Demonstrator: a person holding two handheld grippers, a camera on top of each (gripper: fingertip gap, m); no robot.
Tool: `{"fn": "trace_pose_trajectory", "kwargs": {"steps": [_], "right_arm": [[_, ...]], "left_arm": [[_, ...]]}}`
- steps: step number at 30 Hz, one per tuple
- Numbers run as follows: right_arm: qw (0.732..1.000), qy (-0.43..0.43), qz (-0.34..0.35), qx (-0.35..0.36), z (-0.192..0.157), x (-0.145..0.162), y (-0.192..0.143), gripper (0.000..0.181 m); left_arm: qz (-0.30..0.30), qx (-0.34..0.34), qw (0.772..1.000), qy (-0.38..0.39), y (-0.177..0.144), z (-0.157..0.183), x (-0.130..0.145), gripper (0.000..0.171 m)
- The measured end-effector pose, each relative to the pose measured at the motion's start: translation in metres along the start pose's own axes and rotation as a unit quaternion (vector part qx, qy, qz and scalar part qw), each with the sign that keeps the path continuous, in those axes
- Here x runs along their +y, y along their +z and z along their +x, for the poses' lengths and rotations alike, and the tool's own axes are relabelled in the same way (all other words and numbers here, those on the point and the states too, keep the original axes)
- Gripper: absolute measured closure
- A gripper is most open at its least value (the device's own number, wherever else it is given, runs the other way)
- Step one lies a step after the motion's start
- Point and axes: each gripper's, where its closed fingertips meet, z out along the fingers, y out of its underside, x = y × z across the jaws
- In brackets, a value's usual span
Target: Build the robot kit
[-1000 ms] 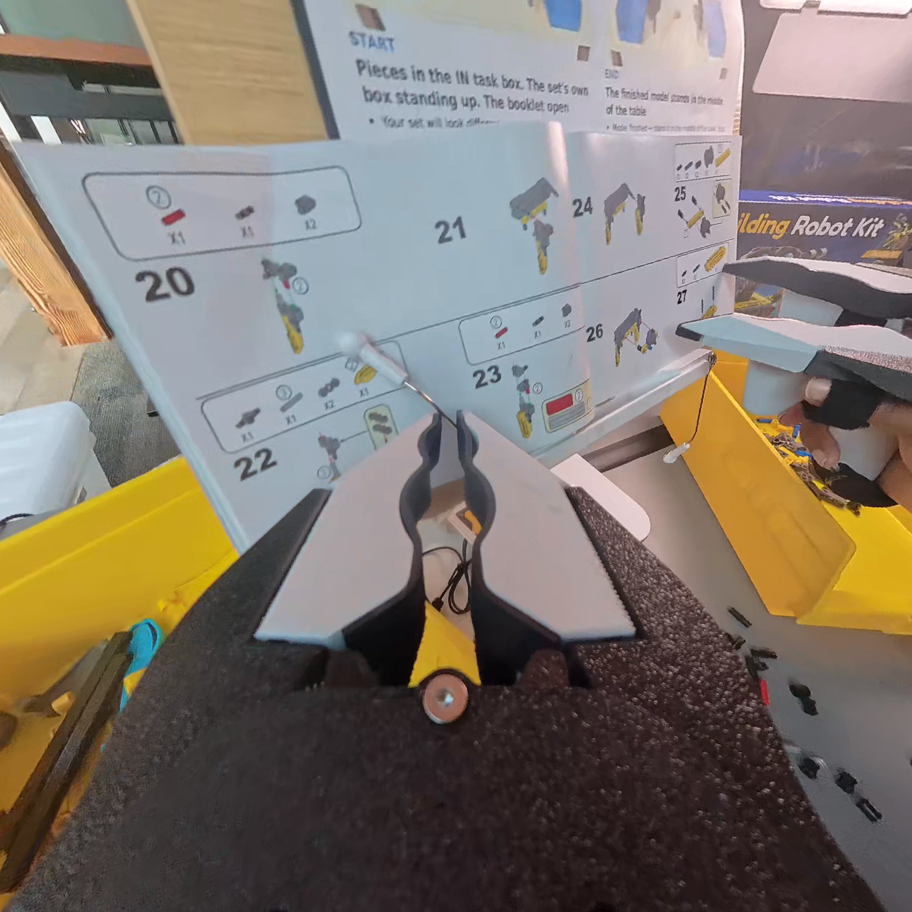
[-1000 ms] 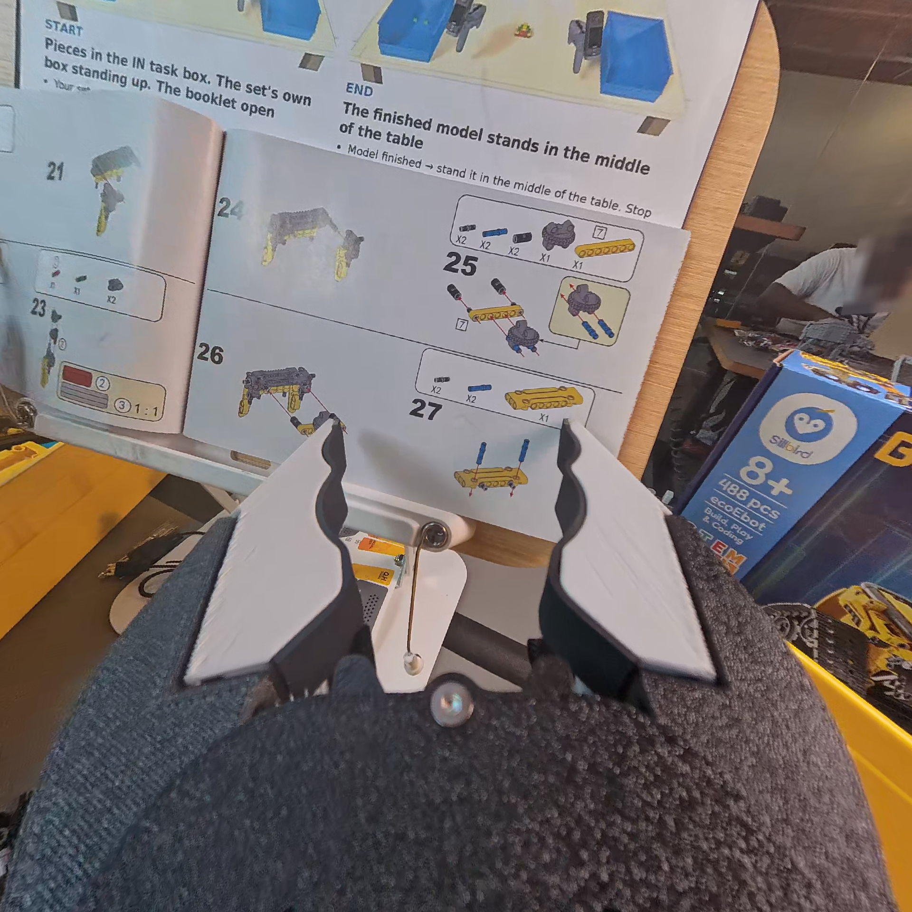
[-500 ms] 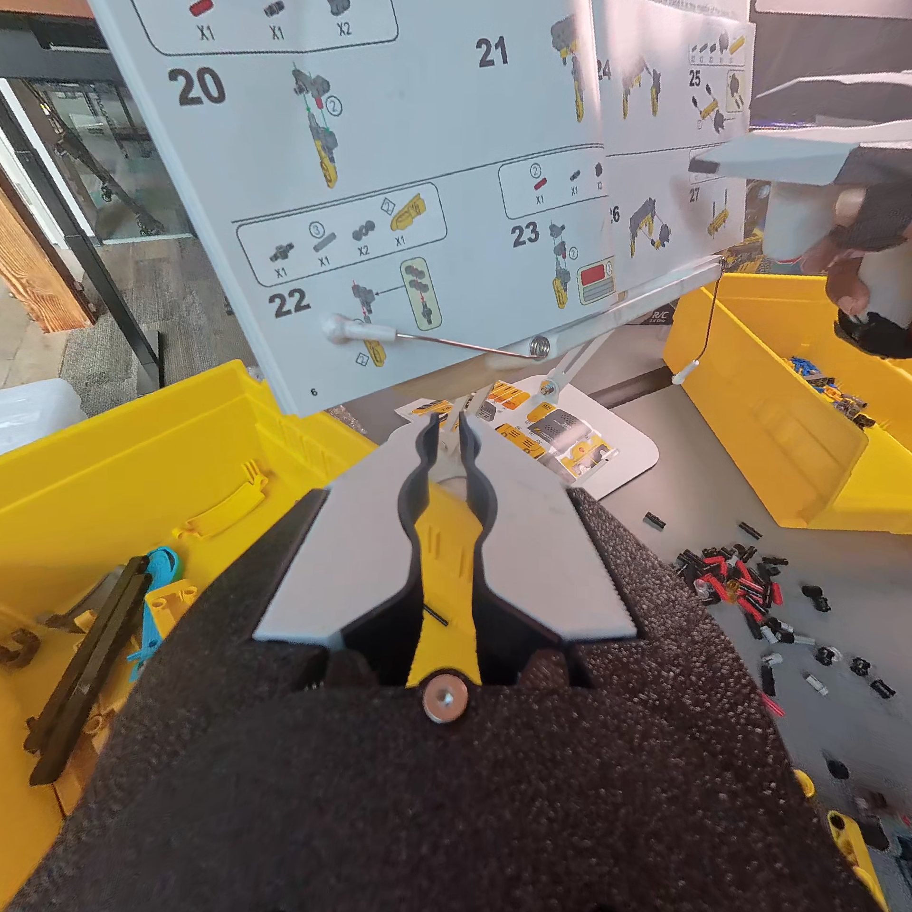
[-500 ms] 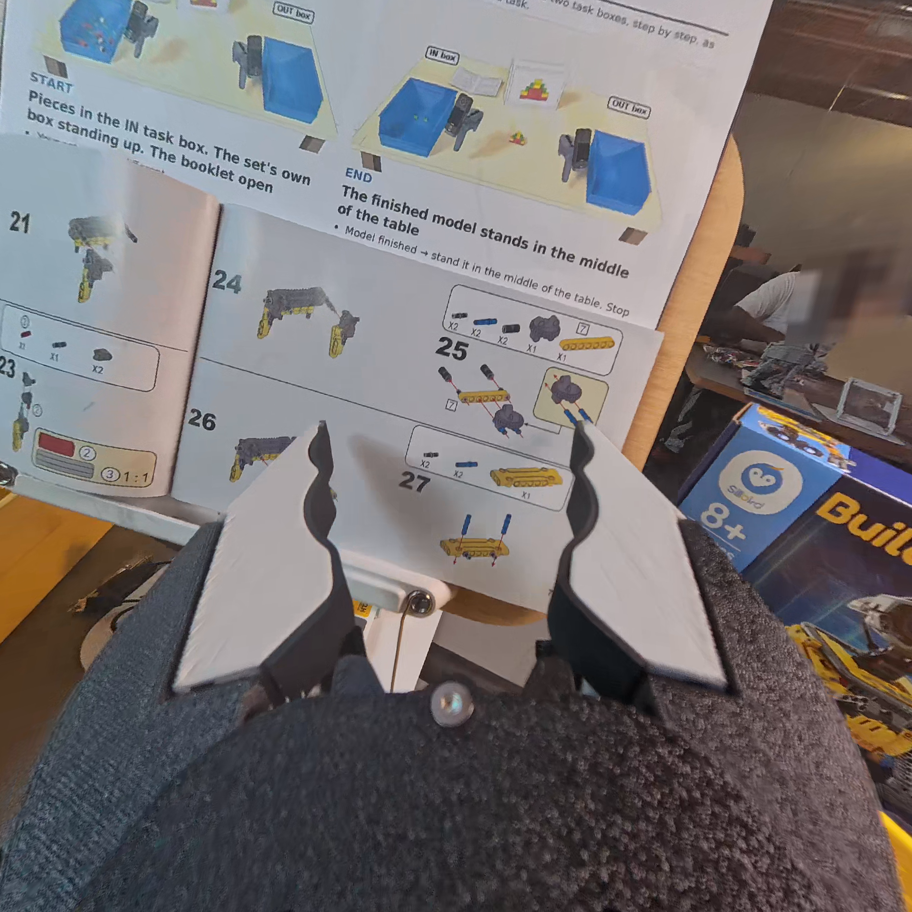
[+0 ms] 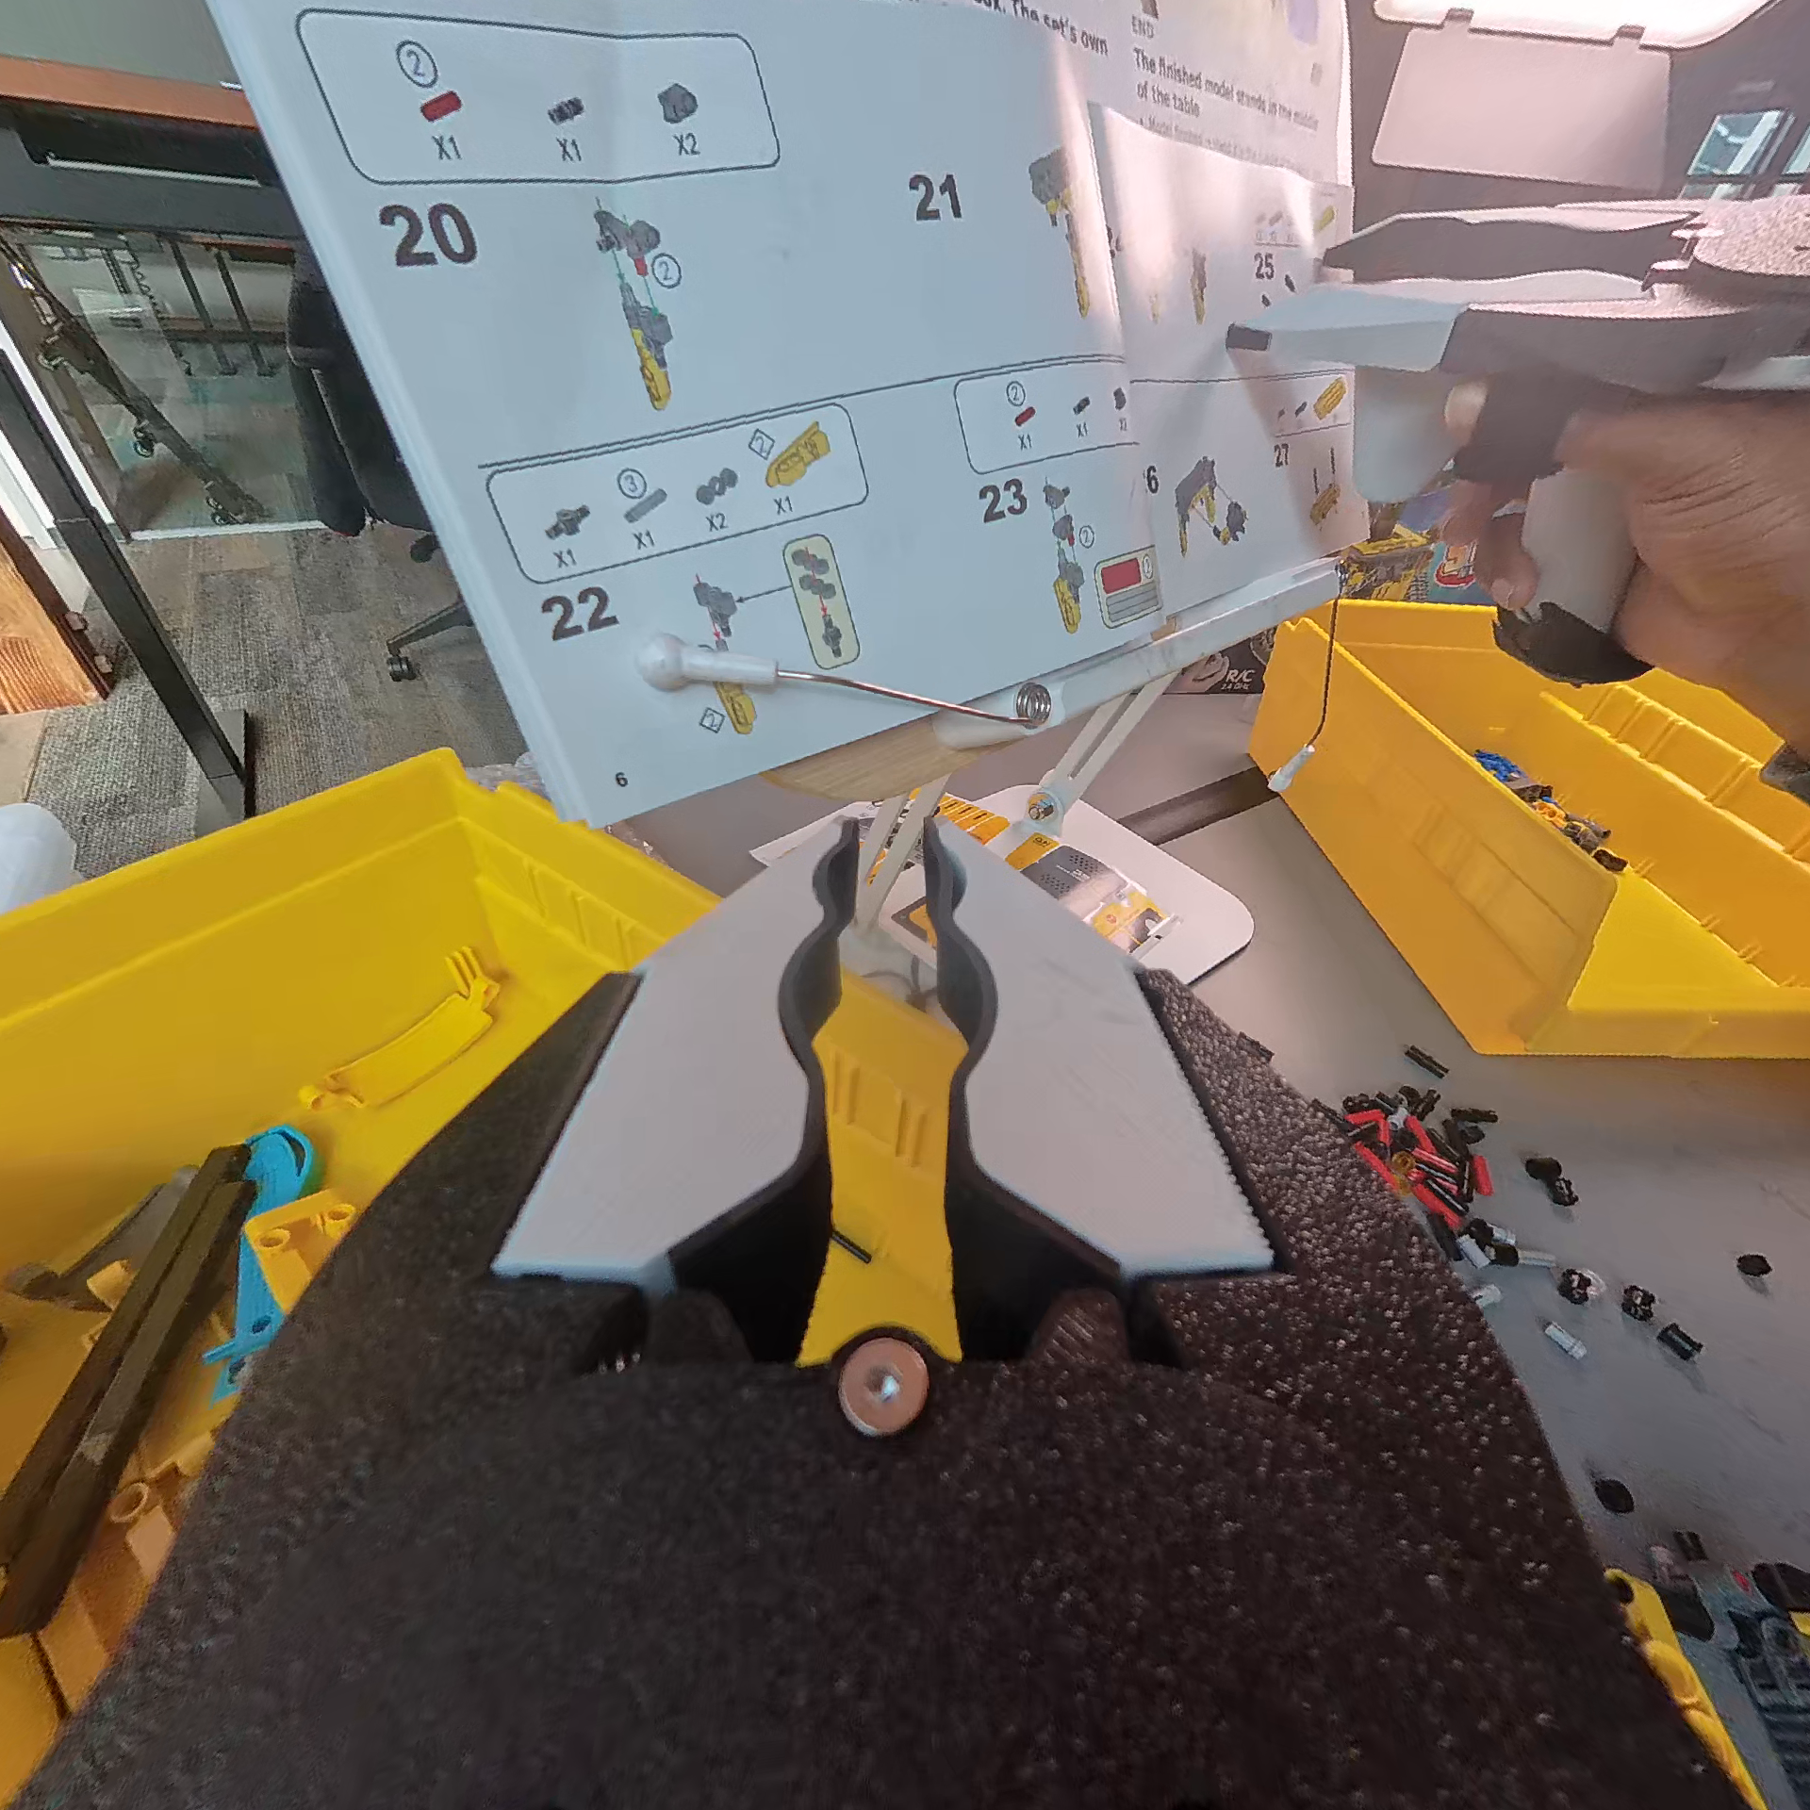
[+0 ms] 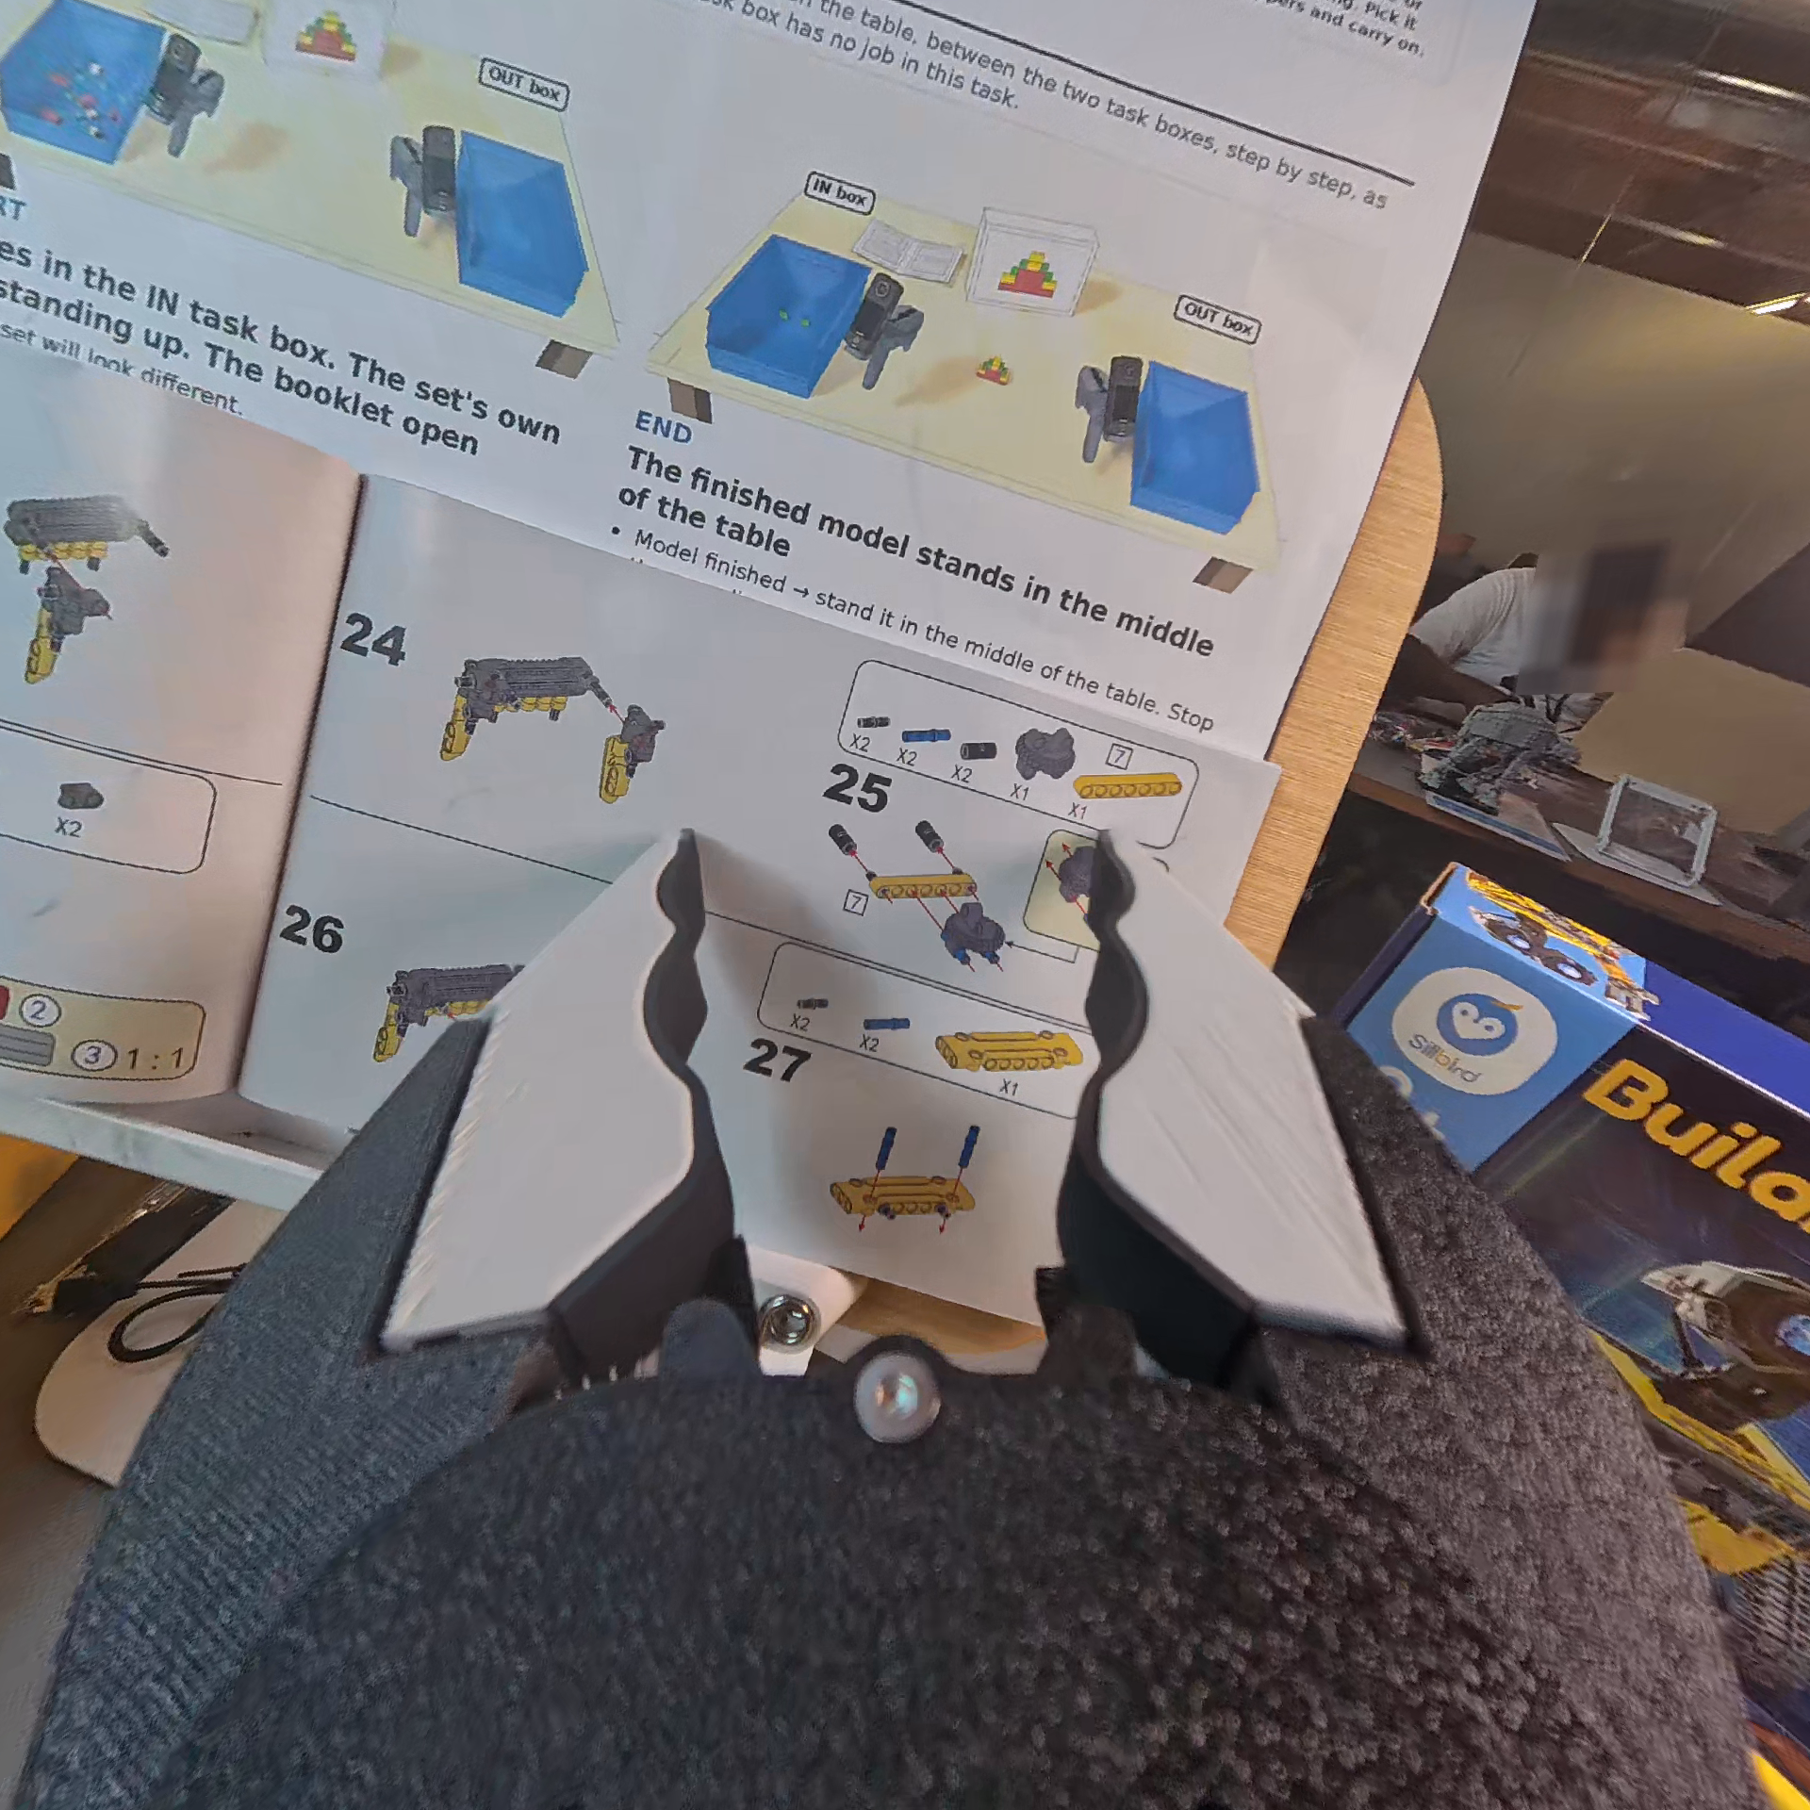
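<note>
The left tool (image 5: 886, 881) hangs over the near right corner of a yellow bin (image 5: 294, 940) at the left edge of the grey surface (image 5: 1371, 979). Its fingers are drawn almost together, a narrow gap between them, and nothing is gripped: only the bin wall shows through the gap. The right tool (image 6: 891, 852) is held up in front of an open instruction booklet (image 6: 588, 784), its fingers spread wide and empty, framing the lower right page. A hand (image 5: 1665, 529) grips that tool's handle.

How far anything has got is hard to judge. No assembled model shows between the bins. Loose black and red pins (image 5: 1420, 1156) lie scattered near the right side of the surface, well apart from both tools. The left bin holds a black beam (image 5: 127, 1371), a blue piece (image 5: 264, 1234) and yellow parts.

The booklet stands on a white stand (image 5: 1156, 881) at the back of the surface, held by a wire page clip (image 5: 833, 676). A second yellow bin (image 5: 1469, 881) with small parts sits to the right, a printed sheet (image 6: 881, 294) hangs behind the booklet, and a blue kit box (image 6: 1469, 1028) stands at the back right. Beyond are carpeted floor, a glass partition and a person at another table.
</note>
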Motion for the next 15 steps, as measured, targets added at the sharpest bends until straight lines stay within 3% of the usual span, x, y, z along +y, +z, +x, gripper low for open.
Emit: {"fn": "trace_pose_trajectory", "kwargs": {"steps": [3,6,9,13,15], "right_arm": [[1.000,-0.008,-0.002,-0.005,0.001,0.000,-0.002,0.109],[1.000,-0.003,0.004,0.003,0.011,-0.008,-0.003,0.084],[1.000,0.001,-0.006,-0.009,0.014,-0.006,0.003,0.075],[1.000,-0.016,-0.014,-0.013,0.012,-0.002,0.005,0.080],[1.000,-0.013,-0.016,-0.023,0.009,-0.001,0.004,0.100]], "left_arm": [[0.001,0.002,1.000,0.002,-0.001,0.001,-0.001,0.159],[0.002,0.000,1.000,0.006,-0.001,0.002,-0.001,0.159],[0.004,0.002,1.000,0.006,-0.001,0.003,-0.002,0.159],[0.003,0.003,1.000,0.011,-0.001,0.005,-0.001,0.159],[0.002,0.005,1.000,0.011,0.000,0.005,-0.001,0.159]]}}
